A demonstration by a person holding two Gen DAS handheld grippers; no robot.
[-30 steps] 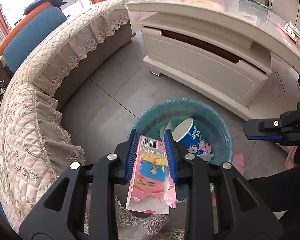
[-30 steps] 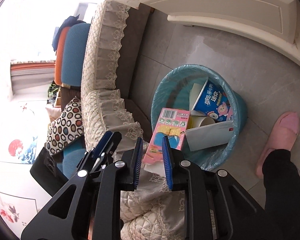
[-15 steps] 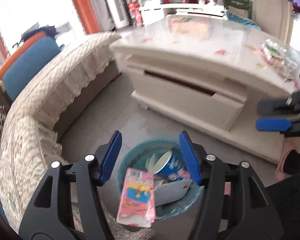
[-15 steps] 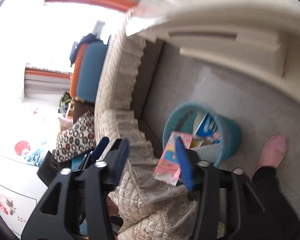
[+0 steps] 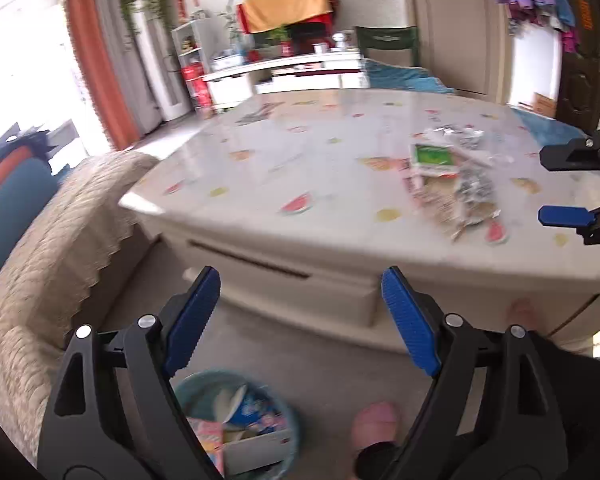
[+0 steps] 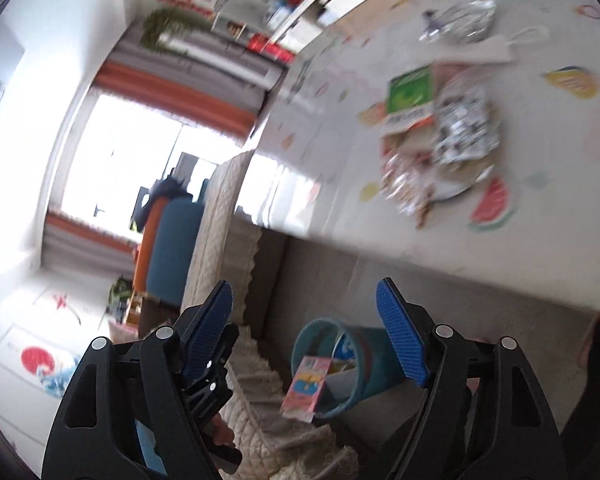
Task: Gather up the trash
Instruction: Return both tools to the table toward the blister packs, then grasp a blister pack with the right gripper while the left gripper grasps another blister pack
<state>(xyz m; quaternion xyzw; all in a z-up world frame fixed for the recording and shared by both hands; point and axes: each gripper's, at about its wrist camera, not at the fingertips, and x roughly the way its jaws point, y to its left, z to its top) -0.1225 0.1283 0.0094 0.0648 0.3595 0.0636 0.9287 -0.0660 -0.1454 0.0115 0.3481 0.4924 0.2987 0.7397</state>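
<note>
My left gripper (image 5: 300,314) hangs empty over the floor in front of the table, its jaws opening wide. Below it stands the teal bin (image 5: 290,420) holding a pink carton (image 5: 210,448), a printed cup (image 5: 252,408) and a white envelope. My right gripper (image 6: 304,330) is empty too, with its jaws opening; it also shows at the right edge of the left wrist view (image 5: 564,186). From the right wrist view, the pink carton (image 6: 306,388) leans over the bin's (image 6: 376,356) rim. On the table lie a green packet (image 5: 434,158) and foil wrappers (image 5: 474,188).
A lace-covered sofa (image 5: 52,260) curves along the left beside the bin. The cream table (image 5: 300,152) has a drawer front facing me. A person's pink slipper (image 5: 374,420) and dark trouser leg stand right of the bin. A white paper bag (image 6: 496,50) and crumpled foil (image 6: 460,20) lie farther back on the table.
My left gripper let go of the pink carton, which now rests in the bin. Both grippers opened wide, rose and tilted up, bringing the tabletop into view.
</note>
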